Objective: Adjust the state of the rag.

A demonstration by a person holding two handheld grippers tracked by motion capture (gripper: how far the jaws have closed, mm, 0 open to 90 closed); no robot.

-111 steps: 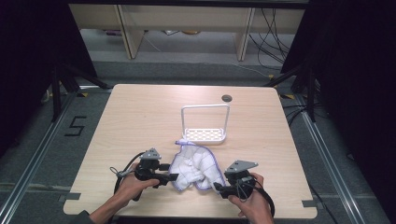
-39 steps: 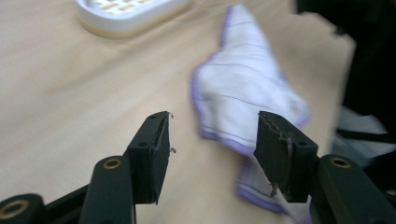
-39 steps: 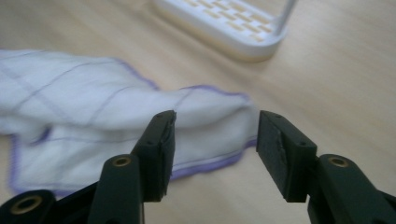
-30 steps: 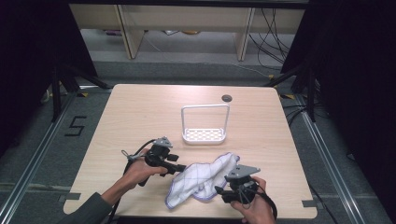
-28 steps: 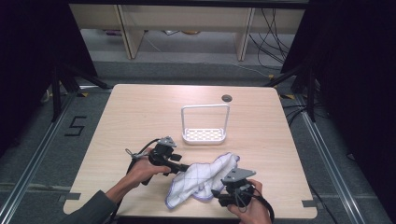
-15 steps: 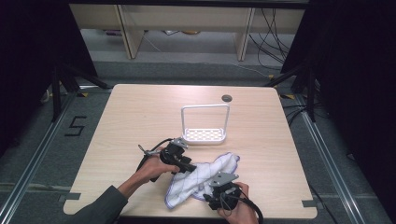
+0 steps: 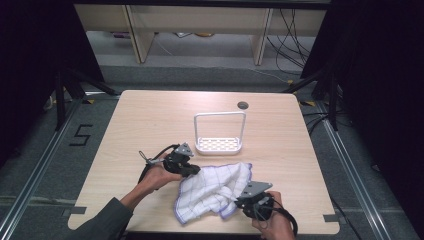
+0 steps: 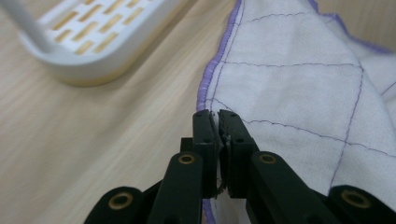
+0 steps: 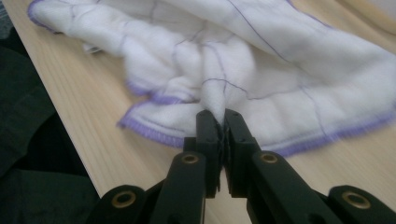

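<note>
Spreading step, apparently: left gripper (image 8: 217, 119) and right gripper (image 9: 219, 119) both clamped on cloth (image 7: 215, 190) edges; next, pull apart to flatten.

A light wooden table (image 7: 150, 120) with rounded corners stands on a grey floor. A small round dark fitting (image 7: 243, 105) is set into the tabletop near its far edge. At the middle stands a white slotted rack (image 7: 219, 145) with a tall wire loop handle. Just nearer, close beside the rack, a white cloth (image 7: 212, 192) with purple edging and thin purple grid lines lies rumpled toward the near edge.
</note>
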